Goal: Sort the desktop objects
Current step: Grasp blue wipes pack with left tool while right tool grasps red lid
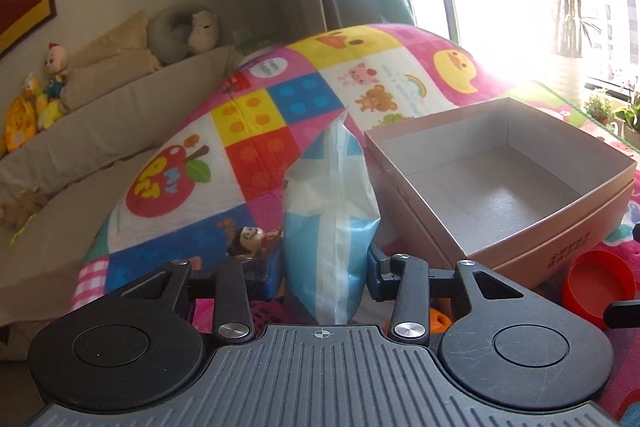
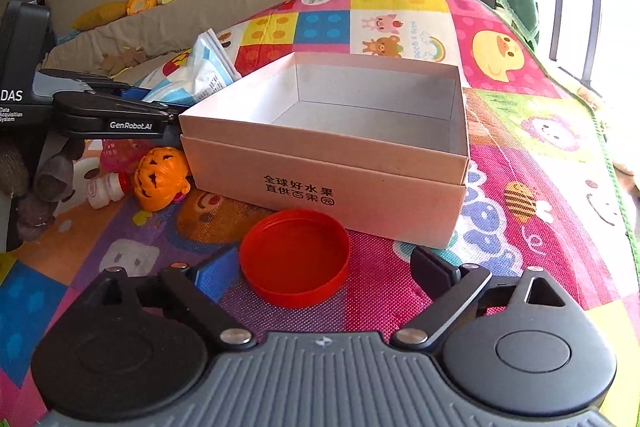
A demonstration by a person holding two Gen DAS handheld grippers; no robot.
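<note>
My left gripper point(image 1: 326, 267) is shut on a blue-and-white plastic packet point(image 1: 328, 195), which stands upright between the blue pads just left of an open, empty cardboard box point(image 1: 560, 243). In the right wrist view, the packet point(image 2: 196, 71) and the left gripper point(image 2: 160, 101) show beside the left wall of the box point(image 2: 320, 187). My right gripper point(image 2: 324, 271) is open low over the mat. A red round lid point(image 2: 294, 257) lies rim up between its fingers, close to the left blue pad and in front of the box. The right finger is well clear of the lid.
An orange pumpkin toy point(image 2: 160, 179), a small white bottle point(image 2: 106, 189) and a pink mesh ball point(image 2: 120, 153) lie left of the box on the colourful play mat point(image 2: 540, 155). A small figure toy point(image 1: 250, 241) sits by the left finger. A beige sofa with plush toys lies beyond.
</note>
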